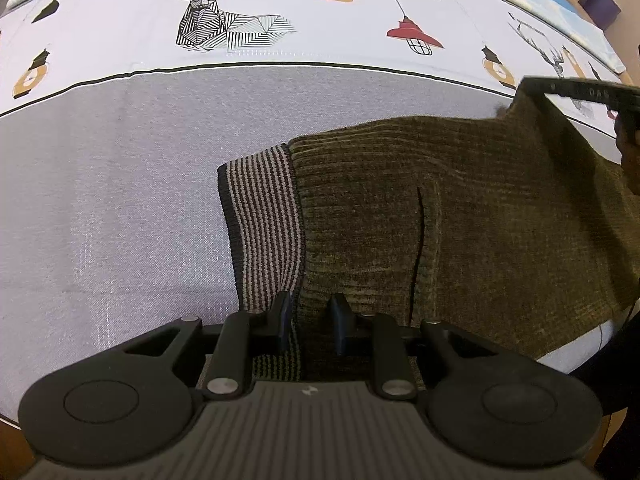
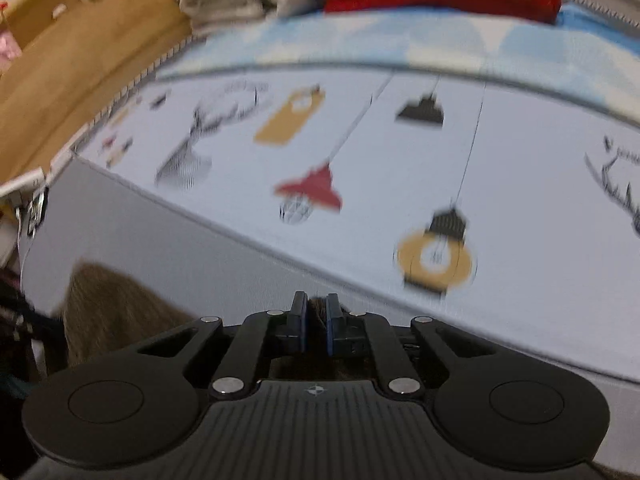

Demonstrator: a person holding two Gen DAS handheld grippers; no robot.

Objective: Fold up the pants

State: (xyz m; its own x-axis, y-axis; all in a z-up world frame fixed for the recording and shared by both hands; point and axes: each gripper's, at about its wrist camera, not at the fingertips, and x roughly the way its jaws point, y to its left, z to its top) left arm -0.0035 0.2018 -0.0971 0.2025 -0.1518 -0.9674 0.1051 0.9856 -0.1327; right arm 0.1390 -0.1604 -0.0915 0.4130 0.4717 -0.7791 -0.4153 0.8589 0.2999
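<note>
My left claw (image 1: 310, 320) grips the olive ribbed knit pants (image 1: 460, 216) at the striped waistband (image 1: 260, 216). My right claw (image 2: 316, 322) is clamped on a raised fold of them.

A: State the pose of the left tool (image 1: 310, 312).

B: It points steeply downward. Its two fingers (image 1: 282, 312) stand a narrow gap apart, pressed onto the pants (image 1: 460, 220) at the near edge, where the striped band meets the olive knit.

A: And the right tool (image 2: 316, 322)?

B: Its jaws are drawn almost together, with a tuft of brown fabric pinched between the blue pads (image 2: 331, 328). It tilts downward, less steeply than the left.

A: Is it visible from the other side?

B: Yes (only partly). In the left wrist view it shows at the far right edge, gripping a raised corner of the pants.
</note>
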